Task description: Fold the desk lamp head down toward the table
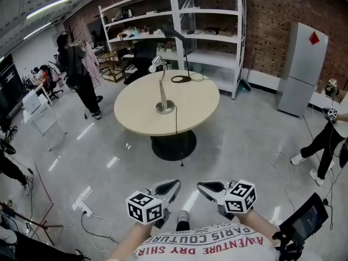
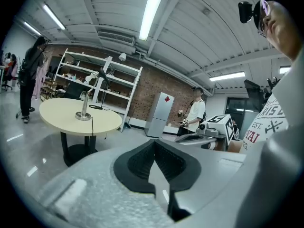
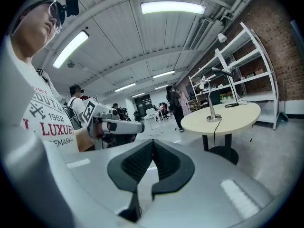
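Jaws of the grey left gripper (image 1: pixel 169 188) and the grey right gripper (image 1: pixel 209 188) are pressed fully together with nothing gripped, and both are held low beside the person's body. Well beyond them, the slim silver desk lamp (image 1: pixel 163 94) is seen upright on the round beige table (image 1: pixel 201 99), with its head (image 1: pixel 155 64) raised.

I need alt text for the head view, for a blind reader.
The left gripper and right gripper, both shut and empty, are held near the person's body, far from a round table where a silver desk lamp and a black lamp stand.
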### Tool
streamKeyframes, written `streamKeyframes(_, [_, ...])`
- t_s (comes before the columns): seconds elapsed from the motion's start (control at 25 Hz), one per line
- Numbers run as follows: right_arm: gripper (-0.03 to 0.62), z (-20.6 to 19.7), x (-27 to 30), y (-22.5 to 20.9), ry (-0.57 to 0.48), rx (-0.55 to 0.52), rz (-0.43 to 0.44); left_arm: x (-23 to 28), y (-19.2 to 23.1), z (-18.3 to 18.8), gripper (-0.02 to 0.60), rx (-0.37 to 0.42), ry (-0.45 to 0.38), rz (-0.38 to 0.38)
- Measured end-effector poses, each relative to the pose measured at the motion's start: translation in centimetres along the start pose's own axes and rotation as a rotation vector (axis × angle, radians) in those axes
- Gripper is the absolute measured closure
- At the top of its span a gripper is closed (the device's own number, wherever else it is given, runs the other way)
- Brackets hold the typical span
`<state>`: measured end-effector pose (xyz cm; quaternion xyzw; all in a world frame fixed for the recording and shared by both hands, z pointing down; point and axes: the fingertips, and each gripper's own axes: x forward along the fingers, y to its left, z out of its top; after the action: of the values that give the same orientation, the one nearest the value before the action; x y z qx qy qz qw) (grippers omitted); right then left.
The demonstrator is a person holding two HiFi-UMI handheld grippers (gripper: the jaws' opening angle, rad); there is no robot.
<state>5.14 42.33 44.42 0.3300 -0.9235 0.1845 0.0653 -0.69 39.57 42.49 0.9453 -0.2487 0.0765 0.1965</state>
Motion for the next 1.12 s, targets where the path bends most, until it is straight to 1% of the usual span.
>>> streamKeyframes(0.08, [0.592, 0.6, 2.4, -2.7, 0.008, 0.003, -0.009, 1.7, 3.3, 0.7, 0.58, -0.008, -0.002, -0.008])
streamKeyframes(0.16, [0.592, 1.6, 4.5, -4.7, 0.012, 0.001, -0.013, 2.8, 6.3, 2.0, 0.58, 0.004, -0.009, -0.004])
streamKeyframes(0.24, [0.592, 3.0, 6.3, -6.2, 0.017, -0.002, -0.017, 3.1, 9.1, 3.7, 0.58, 0.025, -0.016, 0.014])
streamKeyframes(0.32, [0.592, 4.2, 8.2, -7.5, 0.027, 0.004, -0.022, 3.3, 11.6, 5.0, 0.58, 0.029, -0.014, 0.026])
streamKeyframes(0.44, [0.592, 5.7, 11.3, -9.5, 0.043, 0.003, -0.02, 4.0, 15.2, 6.5, 0.58, 0.016, -0.013, 0.024])
streamKeyframes(0.72, [0.592, 9.9, 17.9, -14.9, 0.034, -0.026, -0.026, 6.1, 23.2, 11.1, 0.58, 0.062, -0.032, 0.033])
streamKeyframes(0.88, [0.592, 12.0, 20.4, -17.1, 0.009, -0.049, -0.034, 7.5, 26.6, 12.8, 0.58, 0.077, -0.035, 0.03])
streamKeyframes(1.12, [0.592, 12.0, 21.6, -19.3, 0.008, -0.043, -0.049, 9.5, 28.5, 13.3, 0.58, 0.092, -0.028, 0.009])
